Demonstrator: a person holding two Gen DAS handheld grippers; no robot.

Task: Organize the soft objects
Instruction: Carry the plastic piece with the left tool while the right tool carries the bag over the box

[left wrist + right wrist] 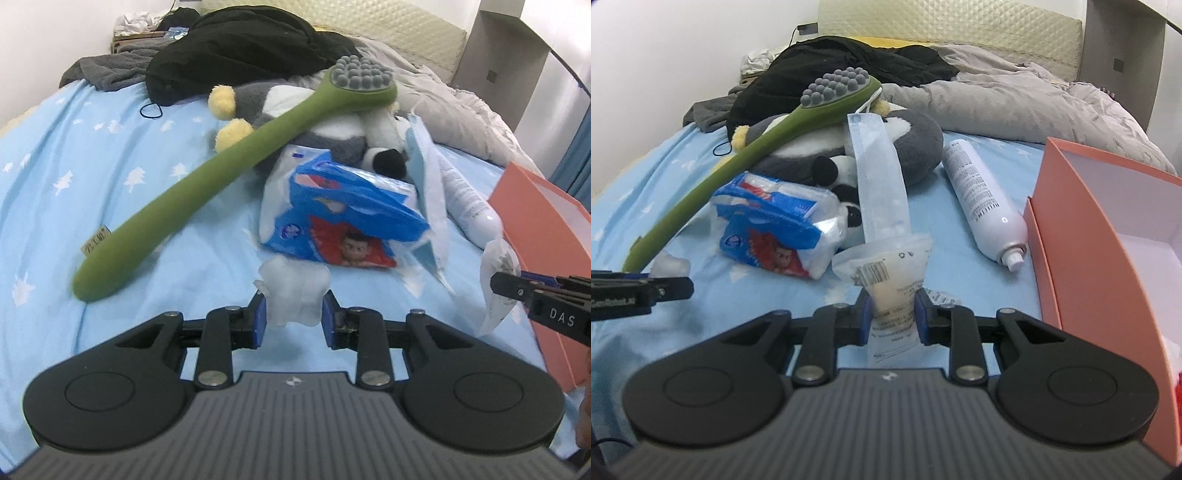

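My left gripper (293,301) is shut on a small white fluffy wad (295,288), held just above the blue sheet; the wad (670,264) and those fingers (679,288) also show at the left edge of the right wrist view. My right gripper (892,297) is shut on a clear plastic packet (886,269) with a barcode label. From the left wrist view, that packet (493,280) hangs in the right gripper (506,286) beside the orange box (546,236).
On the bed lie a green long-handled brush (738,155), a blue tissue pack (775,229), a blue face mask (879,173), a panda plush (916,144) and a white spray can (982,195). The open orange box (1108,221) stands at the right. Black clothes (240,55) and a grey duvet lie behind.
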